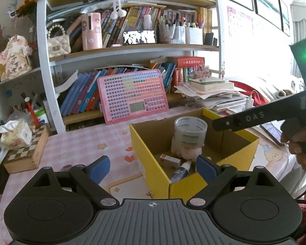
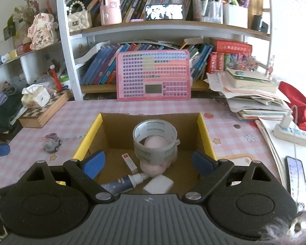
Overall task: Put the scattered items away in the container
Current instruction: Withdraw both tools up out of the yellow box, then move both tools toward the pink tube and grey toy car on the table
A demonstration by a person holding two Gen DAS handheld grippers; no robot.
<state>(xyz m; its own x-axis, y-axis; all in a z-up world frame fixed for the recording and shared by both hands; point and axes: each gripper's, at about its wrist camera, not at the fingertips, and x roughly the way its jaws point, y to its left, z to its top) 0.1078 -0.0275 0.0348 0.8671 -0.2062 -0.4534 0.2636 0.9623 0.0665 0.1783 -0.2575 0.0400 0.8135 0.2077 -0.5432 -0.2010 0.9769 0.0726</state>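
Yellow cardboard box [image 2: 206, 130] sits open on the pink checked tablecloth [image 2: 112, 106], and I see it from both wrists. Inside it a roll of clear tape [image 2: 155, 140] rests on top of a pink plush toy [image 2: 153, 166]. Beside those lie a small white carton with a red end [image 2: 130, 163], a dark spray bottle [image 2: 124, 183] on its side and a white eraser block [image 2: 158, 184]. My left gripper [image 1: 152, 168] hangs over the box's near corner, jaws spread wide with nothing between them. My right gripper [image 2: 149, 163] hovers above the near rim, jaws equally wide and empty. A small toy car [image 2: 52, 144] stands on the cloth left of the box, well apart from it.
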